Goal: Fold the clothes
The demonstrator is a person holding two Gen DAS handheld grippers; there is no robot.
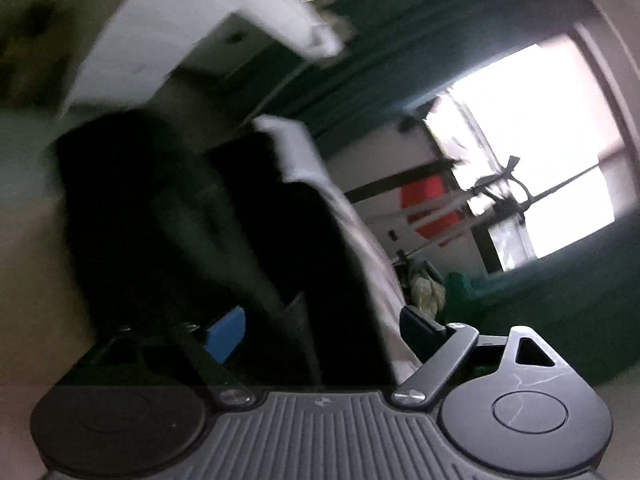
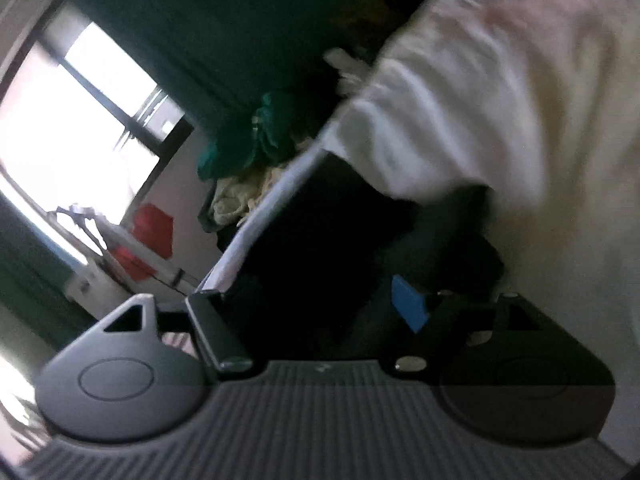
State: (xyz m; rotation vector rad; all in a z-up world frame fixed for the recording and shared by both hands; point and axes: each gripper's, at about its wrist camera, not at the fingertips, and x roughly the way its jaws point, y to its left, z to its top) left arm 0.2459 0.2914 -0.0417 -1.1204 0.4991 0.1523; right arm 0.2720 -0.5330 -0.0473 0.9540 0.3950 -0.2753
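Dark cloth (image 1: pixel 248 248) fills the gap between the left gripper (image 1: pixel 320 332) fingers, and likewise at the right gripper (image 2: pixel 320 312). Both frames are blurred, so I cannot tell whether either truly pinches it. A weak hold could let the garment slip off the white bedding (image 2: pixel 460 120) mid-fold.

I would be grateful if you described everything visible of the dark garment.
The dark garment looks like black, soft fabric, blurred by motion. It hangs between the jaws of both grippers, filling the centre of each wrist view. A white cloth lies against its upper edge. Its type and any folds cannot be made out.
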